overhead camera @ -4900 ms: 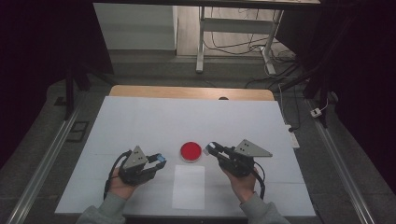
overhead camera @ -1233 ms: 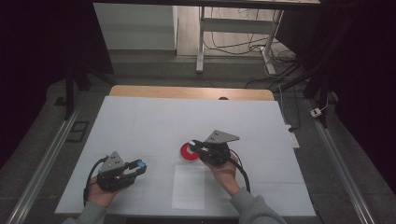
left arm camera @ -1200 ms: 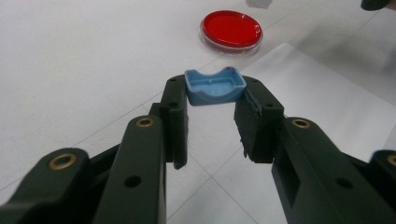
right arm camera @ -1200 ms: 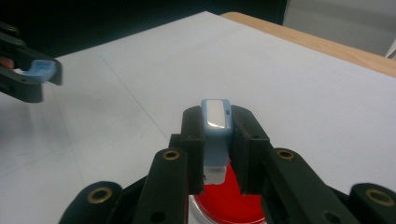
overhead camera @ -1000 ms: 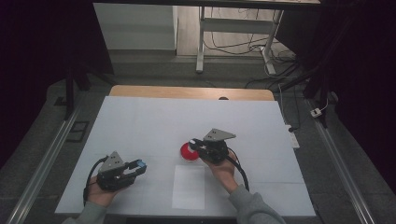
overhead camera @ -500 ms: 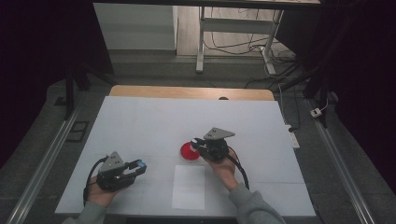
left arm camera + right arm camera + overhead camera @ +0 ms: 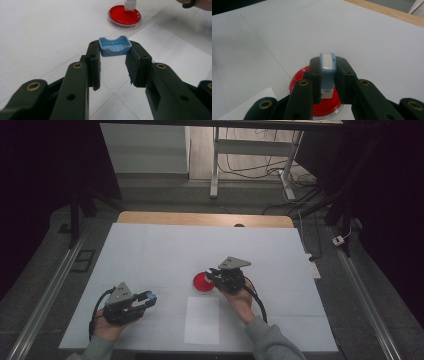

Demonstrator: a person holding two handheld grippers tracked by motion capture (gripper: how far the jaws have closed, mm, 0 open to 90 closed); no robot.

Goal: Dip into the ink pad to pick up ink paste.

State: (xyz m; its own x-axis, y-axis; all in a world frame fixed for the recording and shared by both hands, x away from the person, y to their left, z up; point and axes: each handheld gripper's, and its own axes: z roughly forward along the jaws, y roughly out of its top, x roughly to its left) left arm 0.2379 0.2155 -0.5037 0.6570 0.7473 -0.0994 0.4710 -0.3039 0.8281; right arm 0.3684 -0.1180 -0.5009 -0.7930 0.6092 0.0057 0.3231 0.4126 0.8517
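A round red dish (image 7: 201, 283) lies mid-table. My right gripper (image 7: 210, 273) hovers over its right edge, shut on a small blue-and-white block (image 7: 327, 71). The block's white lower end points down at the red dish (image 7: 325, 107); whether it touches I cannot tell. At the front left, my left gripper (image 7: 149, 297) rests low over the table, shut on a shallow light-blue cap (image 7: 115, 46) pinched at its jaw tips. In the left gripper view the red dish (image 7: 124, 15) lies ahead with the block's white end (image 7: 130, 4) over it.
A white paper sheet (image 7: 202, 320) lies on the table just in front of the dish. The white tabletop (image 7: 150, 250) has a wooden strip (image 7: 200, 219) along its far edge. Metal rails (image 7: 45, 295) run along both sides of the table.
Since the oldest frame my left gripper has drawn away to the front left with the blue cap. My right gripper has shifted left over the dish. Over the last second both stay nearly still.
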